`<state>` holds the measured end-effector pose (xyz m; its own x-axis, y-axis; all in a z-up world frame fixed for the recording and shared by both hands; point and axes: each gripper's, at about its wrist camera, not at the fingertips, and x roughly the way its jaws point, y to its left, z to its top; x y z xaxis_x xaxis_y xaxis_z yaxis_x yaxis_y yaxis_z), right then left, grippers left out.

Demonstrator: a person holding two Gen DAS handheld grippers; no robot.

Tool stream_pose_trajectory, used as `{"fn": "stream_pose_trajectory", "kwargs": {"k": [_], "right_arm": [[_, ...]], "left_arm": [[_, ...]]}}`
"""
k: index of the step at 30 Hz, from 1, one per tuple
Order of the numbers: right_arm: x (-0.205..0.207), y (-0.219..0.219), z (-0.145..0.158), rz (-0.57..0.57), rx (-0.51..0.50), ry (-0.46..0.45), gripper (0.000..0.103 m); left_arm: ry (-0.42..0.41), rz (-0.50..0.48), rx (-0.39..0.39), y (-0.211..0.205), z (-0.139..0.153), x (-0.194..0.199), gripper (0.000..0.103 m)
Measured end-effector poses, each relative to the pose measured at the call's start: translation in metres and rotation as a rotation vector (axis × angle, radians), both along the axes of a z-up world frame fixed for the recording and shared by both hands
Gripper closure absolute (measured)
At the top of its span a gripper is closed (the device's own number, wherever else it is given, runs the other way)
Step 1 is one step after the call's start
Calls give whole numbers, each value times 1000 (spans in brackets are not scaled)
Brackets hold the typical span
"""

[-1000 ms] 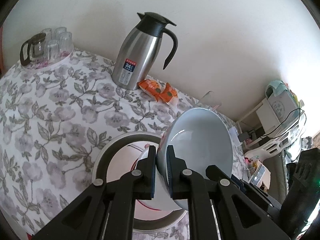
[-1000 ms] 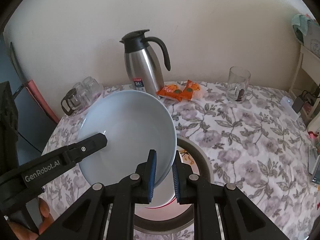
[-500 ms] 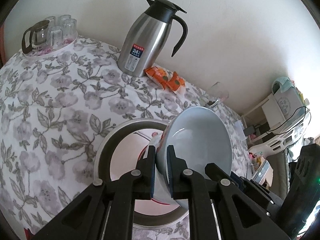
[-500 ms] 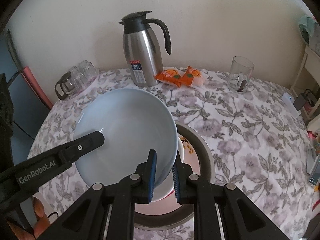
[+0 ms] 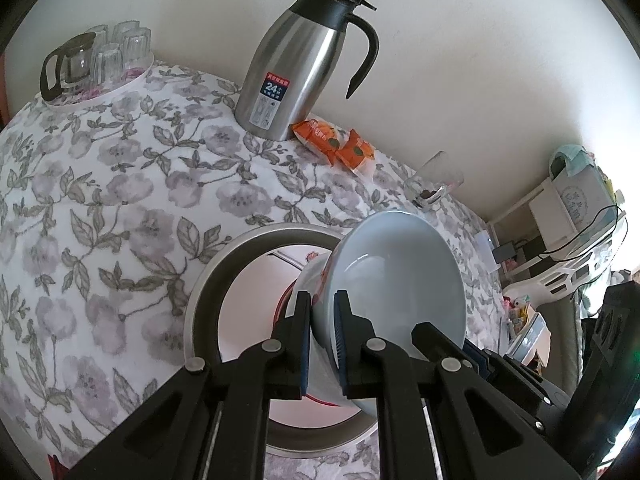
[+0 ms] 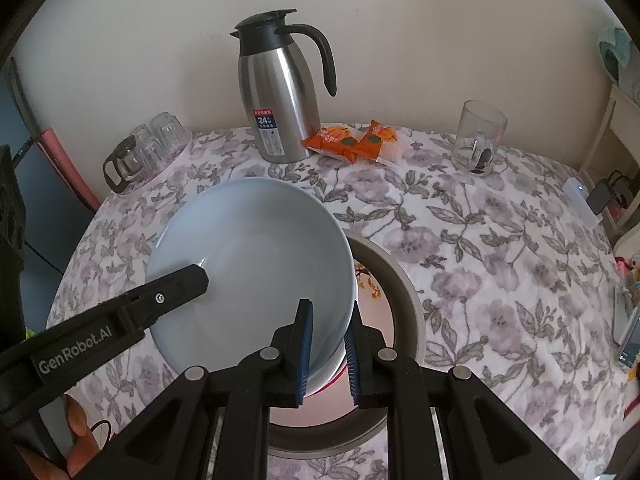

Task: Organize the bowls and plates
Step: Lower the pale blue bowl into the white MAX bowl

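Both grippers hold one pale blue bowl (image 6: 256, 264) by its rim, just above a large plate with a grey rim (image 6: 404, 292). My right gripper (image 6: 327, 320) is shut on the bowl's near rim. My left gripper (image 5: 323, 312) is shut on the opposite rim; it also shows in the right wrist view (image 6: 196, 280). The bowl (image 5: 400, 280) sits nested in a white bowl with a red pattern (image 5: 314, 280), mostly hidden under it. The grey-rimmed plate (image 5: 216, 264) has a pink centre and lies on the flowered tablecloth.
A steel thermos jug (image 6: 280, 104) stands at the back by the wall, with orange snack packets (image 6: 352, 142) beside it. A glass mug (image 6: 478, 138) is back right. A tray of glasses and a small pot (image 6: 144, 154) is back left. A shelf (image 5: 568, 208) stands right of the table.
Both grippers have lowered the blue bowl toward the grey-rimmed plate; the jug and table now sit higher and farther in both views. Both grips are unchanged.
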<state>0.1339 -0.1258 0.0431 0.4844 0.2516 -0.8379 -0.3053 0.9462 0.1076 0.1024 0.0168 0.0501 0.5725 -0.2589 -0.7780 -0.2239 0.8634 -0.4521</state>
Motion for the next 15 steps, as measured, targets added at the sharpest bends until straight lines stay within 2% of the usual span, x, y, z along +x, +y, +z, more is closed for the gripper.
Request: {"fn": "stream_pose_trajectory", "kwargs": {"k": [15], "right_arm": [[4,-1,-8,-9,-7,21,86]], "left_arm": [[39,-10,-6,-2,-10,5,91]]}}
